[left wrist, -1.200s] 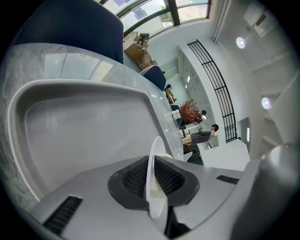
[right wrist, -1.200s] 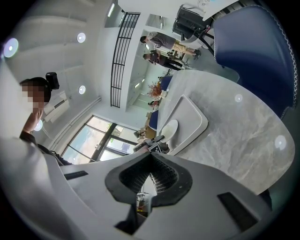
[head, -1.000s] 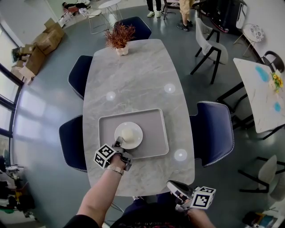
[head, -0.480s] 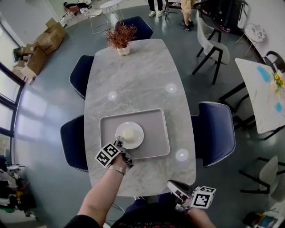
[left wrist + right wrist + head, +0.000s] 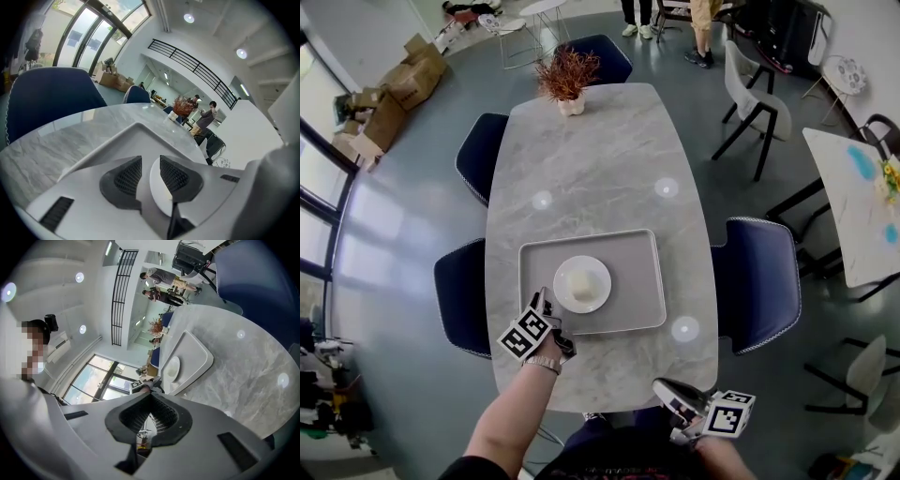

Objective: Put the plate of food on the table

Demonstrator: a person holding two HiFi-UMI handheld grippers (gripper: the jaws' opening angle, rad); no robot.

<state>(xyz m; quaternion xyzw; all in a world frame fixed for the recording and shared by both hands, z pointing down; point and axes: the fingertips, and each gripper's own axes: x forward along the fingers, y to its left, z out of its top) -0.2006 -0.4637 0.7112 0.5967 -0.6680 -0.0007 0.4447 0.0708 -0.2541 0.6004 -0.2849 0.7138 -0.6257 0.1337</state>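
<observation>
A white plate (image 5: 582, 284) with a pale lump of food (image 5: 579, 283) sits on the grey tray (image 5: 633, 281) on the marble table (image 5: 600, 159). My left gripper (image 5: 542, 302) is at the tray's near left corner, just short of the plate's rim. In the left gripper view its jaws (image 5: 150, 176) are opening. The plate's rim (image 5: 157, 192) shows in the gap, and the pads (image 5: 127, 176) do not press on it. My right gripper (image 5: 673, 401) hangs past the table's near edge, and its pads (image 5: 150, 416) meet with nothing between them.
A potted dry plant (image 5: 567, 80) stands at the table's far end. Dark blue chairs (image 5: 759, 281) flank both long sides. A second table (image 5: 862, 197) is at the right. Cardboard boxes (image 5: 394, 89) lie far left. People stand at the far end.
The left gripper has let go of the plate's rim and drawn back a little toward the near edge. The plate stays on the tray. The right gripper has not moved.
</observation>
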